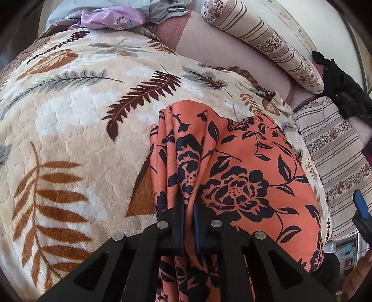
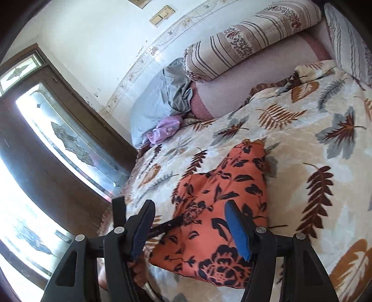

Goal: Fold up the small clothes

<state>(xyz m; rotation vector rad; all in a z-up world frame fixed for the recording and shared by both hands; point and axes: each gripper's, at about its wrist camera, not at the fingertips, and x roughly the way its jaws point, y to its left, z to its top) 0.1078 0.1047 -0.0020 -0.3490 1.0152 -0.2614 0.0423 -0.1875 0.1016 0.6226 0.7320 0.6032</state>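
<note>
An orange garment with black flowers [image 1: 244,167] lies partly folded on the leaf-patterned blanket [image 1: 69,130]. My left gripper [image 1: 188,209] is shut on a bunched edge of the garment, with folds of cloth between its blue pads. In the right wrist view the same garment [image 2: 216,197] lies flat below my right gripper [image 2: 190,223], which is open, empty and held above the cloth. The left gripper's fingers [image 2: 167,225] show at the garment's near left edge.
A purple floral cloth [image 1: 111,18] and a grey-blue pillow [image 2: 158,102] lie at the bed's far end. Striped bolsters [image 1: 267,39] run along the wall. A dark wooden door with glass panes [image 2: 58,144] stands left of the bed.
</note>
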